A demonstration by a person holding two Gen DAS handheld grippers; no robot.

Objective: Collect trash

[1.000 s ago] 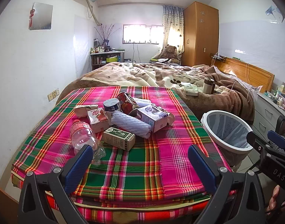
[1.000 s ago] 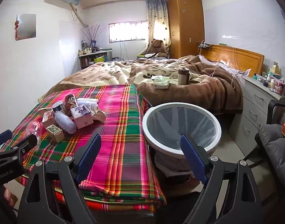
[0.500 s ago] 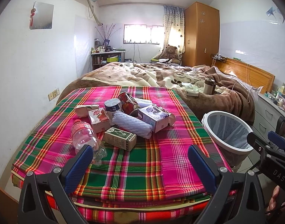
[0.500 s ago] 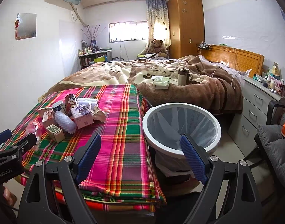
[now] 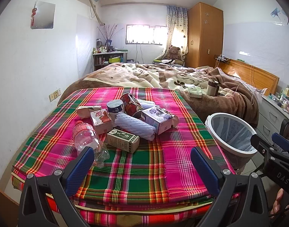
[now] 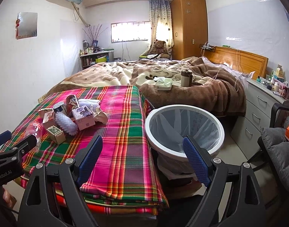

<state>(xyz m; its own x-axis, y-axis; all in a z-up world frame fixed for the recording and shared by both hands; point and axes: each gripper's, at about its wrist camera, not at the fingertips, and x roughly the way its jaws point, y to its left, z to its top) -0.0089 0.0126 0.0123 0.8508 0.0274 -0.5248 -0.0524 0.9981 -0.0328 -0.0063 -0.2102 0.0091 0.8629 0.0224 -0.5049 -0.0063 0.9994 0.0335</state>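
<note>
A heap of trash lies on the plaid cloth point(image 5: 137, 170): a clear plastic bottle point(image 5: 85, 140), a green carton point(image 5: 122, 140), a white ribbed roll point(image 5: 135, 125), a pink carton point(image 5: 101, 120), a purple-white box point(image 5: 155, 116) and a brown can point(image 5: 130, 104). The heap also shows in the right wrist view point(image 6: 68, 119). A white-rimmed bin point(image 6: 184, 130) with a mesh liner stands right of the table; it also shows in the left wrist view point(image 5: 230, 132). My left gripper point(image 5: 142, 160) is open and empty, short of the heap. My right gripper point(image 6: 142, 151) is open and empty, near the bin.
A bed with a brown and cream blanket point(image 5: 163, 75) lies behind the table, with a tissue box point(image 6: 163, 84) and a flask point(image 6: 185, 78) on it. A grey drawer unit point(image 6: 262, 109) and a cushioned chair point(image 6: 280, 147) stand at the right.
Both grippers have drifted very slightly. Nothing on the table has moved.
</note>
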